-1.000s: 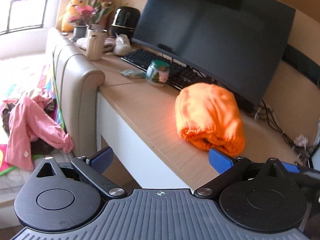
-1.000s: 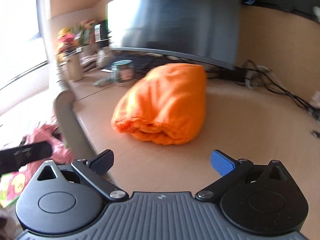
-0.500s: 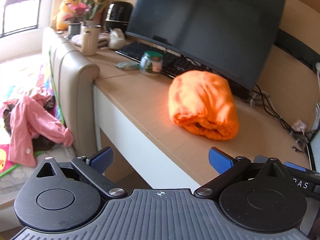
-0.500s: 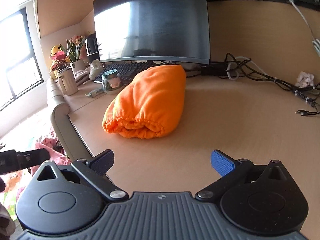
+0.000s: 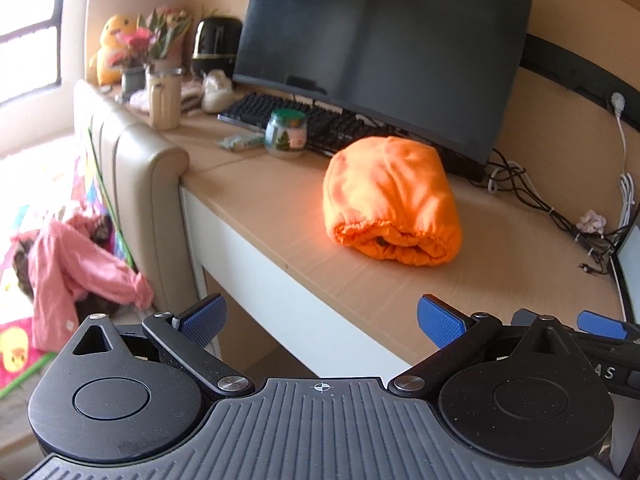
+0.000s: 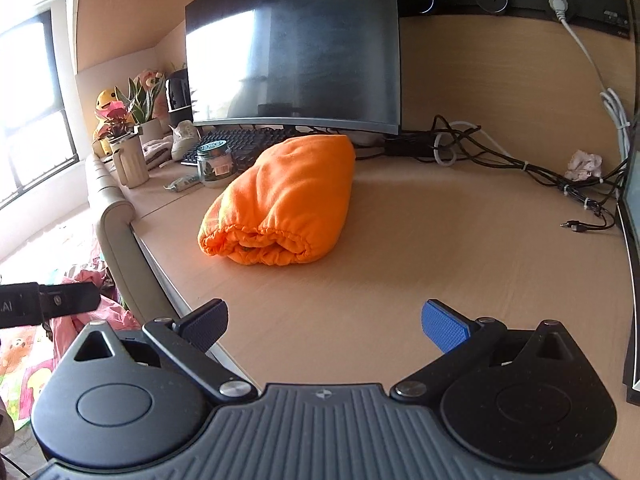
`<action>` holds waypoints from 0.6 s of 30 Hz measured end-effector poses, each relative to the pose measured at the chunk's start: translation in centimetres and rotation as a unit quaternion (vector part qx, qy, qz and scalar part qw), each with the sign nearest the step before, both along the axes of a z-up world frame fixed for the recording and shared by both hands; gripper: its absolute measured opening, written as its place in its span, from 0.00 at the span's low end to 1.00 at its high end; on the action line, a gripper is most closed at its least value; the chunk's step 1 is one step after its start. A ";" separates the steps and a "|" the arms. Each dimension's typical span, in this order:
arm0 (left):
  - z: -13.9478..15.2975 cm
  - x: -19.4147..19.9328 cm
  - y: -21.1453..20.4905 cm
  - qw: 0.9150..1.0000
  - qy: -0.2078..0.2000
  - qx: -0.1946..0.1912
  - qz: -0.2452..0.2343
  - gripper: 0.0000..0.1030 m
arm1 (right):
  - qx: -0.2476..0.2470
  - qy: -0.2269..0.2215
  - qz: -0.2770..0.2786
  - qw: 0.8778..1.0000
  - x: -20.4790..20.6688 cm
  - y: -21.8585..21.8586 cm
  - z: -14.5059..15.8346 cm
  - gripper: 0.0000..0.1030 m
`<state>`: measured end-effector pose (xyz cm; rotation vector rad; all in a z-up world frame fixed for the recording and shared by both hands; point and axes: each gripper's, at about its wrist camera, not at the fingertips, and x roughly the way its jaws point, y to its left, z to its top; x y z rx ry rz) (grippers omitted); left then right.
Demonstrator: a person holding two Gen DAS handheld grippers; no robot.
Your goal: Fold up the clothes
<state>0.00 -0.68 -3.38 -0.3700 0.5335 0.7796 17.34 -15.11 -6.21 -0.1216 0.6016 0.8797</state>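
- Bare desk (image 6: 460,240) lies open in front of and to the right of the folded orange garment (image 6: 280,204).
- Monitor (image 6: 296,44) and keyboard (image 6: 240,140) close off the space behind it.
- Glass jar (image 6: 214,164) stands just beside its left rear.
- Cables (image 6: 520,164) crowd the far right.
- Padded headboard (image 5: 148,184) borders the desk's left edge.

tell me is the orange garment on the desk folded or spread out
Folded. The orange garment sits on the desk as a compact, thick bundle, with layered elastic hems stacked at its near end. Neither gripper touches it.
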 end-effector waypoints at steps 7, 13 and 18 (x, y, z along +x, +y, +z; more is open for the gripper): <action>0.5 0.9 0.7 1.000 -0.008 0.004 -0.021 1.00 | -0.005 -0.017 0.006 1.000 -0.4 0.6 0.4 1.00; -0.1 1.0 1.1 1.000 0.008 -0.001 -0.029 1.00 | -0.008 -0.002 0.007 1.000 -0.4 1.0 -0.1 1.00; -0.5 0.5 1.4 1.000 0.011 -0.011 -0.020 1.00 | -0.006 -0.001 0.010 1.000 -0.7 1.4 -0.2 1.00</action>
